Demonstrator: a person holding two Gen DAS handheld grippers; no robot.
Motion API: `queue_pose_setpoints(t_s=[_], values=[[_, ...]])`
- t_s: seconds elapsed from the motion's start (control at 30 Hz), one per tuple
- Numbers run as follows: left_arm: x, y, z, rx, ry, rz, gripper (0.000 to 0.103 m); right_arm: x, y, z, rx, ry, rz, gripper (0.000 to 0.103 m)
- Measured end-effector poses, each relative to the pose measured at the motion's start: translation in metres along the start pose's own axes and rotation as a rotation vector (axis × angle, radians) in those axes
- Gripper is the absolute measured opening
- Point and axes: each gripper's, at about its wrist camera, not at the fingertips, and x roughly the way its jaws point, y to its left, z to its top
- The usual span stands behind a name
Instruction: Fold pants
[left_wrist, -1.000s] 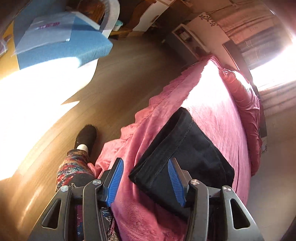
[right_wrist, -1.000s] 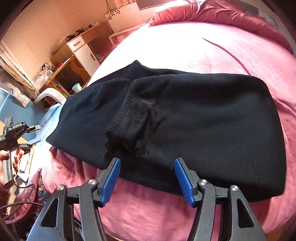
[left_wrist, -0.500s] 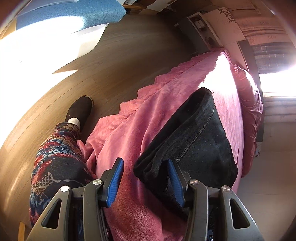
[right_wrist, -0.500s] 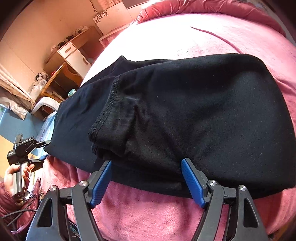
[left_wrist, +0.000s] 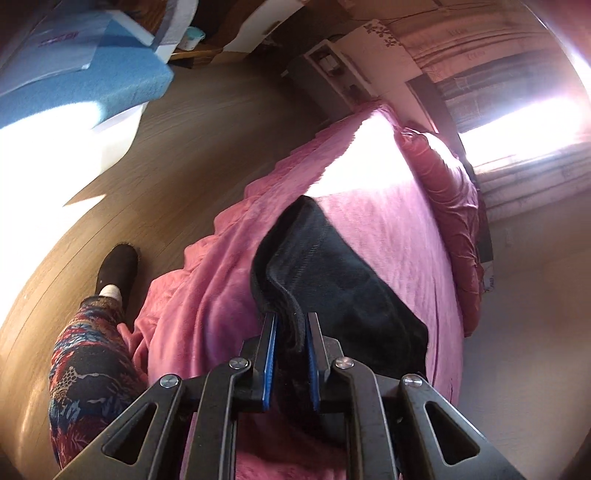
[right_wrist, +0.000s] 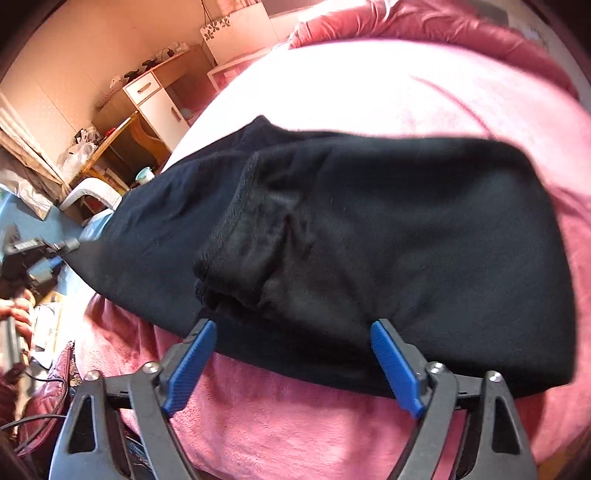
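Observation:
The black pants (right_wrist: 388, 236) lie folded over on the pink bed cover (right_wrist: 406, 92). My left gripper (left_wrist: 290, 332) is shut on the pants' near left corner (left_wrist: 291, 306) and lifts that edge a little off the bed; it also shows at the left of the right wrist view (right_wrist: 55, 247). My right gripper (right_wrist: 291, 354) is open, its blue pads on either side of the pants' near edge, just above the fabric. The rest of the pants (left_wrist: 343, 280) stretches away across the bed.
The bed edge (left_wrist: 229, 236) drops to a wooden floor (left_wrist: 184, 122). The person's patterned leg (left_wrist: 88, 354) and black shoe (left_wrist: 118, 266) stand by the bed. A blue pad (left_wrist: 85, 85) lies on the floor. Red pillows (left_wrist: 454, 206) line the far side. A desk and white cabinet (right_wrist: 155, 99) stand beyond.
My left gripper has closed on the pants' corner and raised it. My right gripper has stayed open at the near edge, drawing back slightly.

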Motion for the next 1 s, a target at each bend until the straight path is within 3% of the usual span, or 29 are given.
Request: queue_pose_setpoints(t_s=[0.07, 0.17, 0.33, 0.43, 0.6, 0.8, 0.83, 0.9, 0.93, 1.0], values=[[-0.008, -0.030, -0.001, 0.097, -0.018, -0.049, 0.014, -0.018, 0.004, 0.005, -0.015, -0.058, 0.004, 0.084], [-0.013, -0.079, -0.012, 0.258, -0.014, -0.130, 0.013, -0.038, 0.007, 0.017, -0.013, -0.109, 0.080, 0.084], [0.004, -0.149, -0.047, 0.494, 0.070, -0.262, 0.013, -0.045, 0.004, 0.049, 0.073, -0.099, 0.374, 0.084], [0.023, -0.177, -0.076, 0.621, 0.135, -0.287, 0.013, -0.045, 0.008, 0.071, 0.101, -0.092, 0.483, 0.084], [0.046, -0.206, -0.117, 0.764, 0.219, -0.309, 0.013, -0.035, 0.039, 0.105, -0.015, -0.015, 0.540, 0.084], [0.059, -0.224, -0.145, 0.860, 0.274, -0.327, 0.013, 0.007, 0.074, 0.128, -0.187, 0.152, 0.468, 0.084], [0.060, -0.226, -0.147, 0.868, 0.277, -0.328, 0.013, 0.016, 0.083, 0.128, -0.222, 0.171, 0.436, 0.081], [0.063, -0.232, -0.149, 0.883, 0.284, -0.331, 0.013, 0.032, 0.096, 0.125, -0.296, 0.201, 0.374, 0.051], [0.062, -0.235, -0.151, 0.894, 0.285, -0.328, 0.013, 0.037, 0.102, 0.124, -0.322, 0.206, 0.324, 0.019], [0.058, -0.240, -0.153, 0.942, 0.272, -0.309, 0.014, 0.043, 0.102, 0.127, -0.312, 0.190, 0.301, 0.013]])
